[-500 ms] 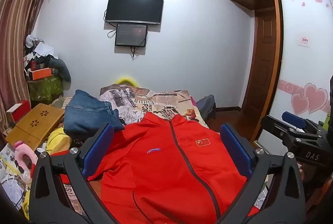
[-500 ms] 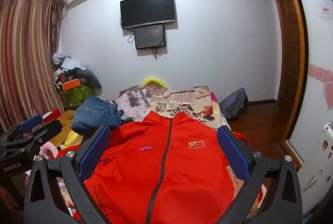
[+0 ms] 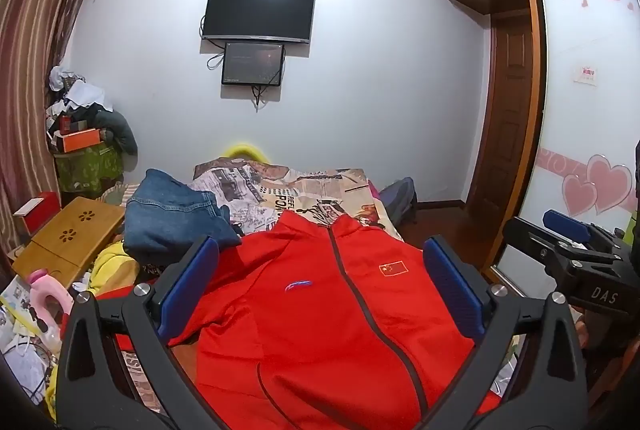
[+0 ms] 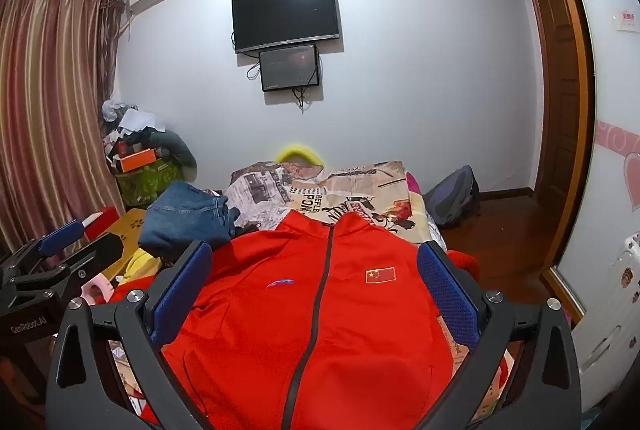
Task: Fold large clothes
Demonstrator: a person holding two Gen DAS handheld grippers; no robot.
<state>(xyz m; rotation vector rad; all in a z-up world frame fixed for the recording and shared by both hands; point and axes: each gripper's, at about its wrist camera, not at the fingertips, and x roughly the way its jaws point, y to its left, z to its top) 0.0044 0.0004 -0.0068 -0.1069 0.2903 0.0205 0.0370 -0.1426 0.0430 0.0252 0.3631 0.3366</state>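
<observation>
A large red zip-up jacket (image 3: 328, 318) (image 4: 320, 314) lies front up on the bed, collar toward the far wall, with a dark zipper down the middle and a small flag patch on the chest. My left gripper (image 3: 320, 250) hovers above its near part, jaws wide open with nothing between the blue pads. My right gripper (image 4: 316, 250) hovers likewise, open and empty. The right gripper also shows at the right edge of the left wrist view (image 3: 576, 250), and the left gripper at the left edge of the right wrist view (image 4: 52, 262).
Folded blue jeans (image 3: 172, 214) sit on the bed left of the jacket's shoulder. A printed bedsheet (image 3: 304, 186) covers the far bed. A wooden lap table (image 3: 68, 242) and clutter crowd the left side. A backpack (image 4: 456, 194) lies on the floor; a wardrobe (image 3: 580, 110) stands on the right.
</observation>
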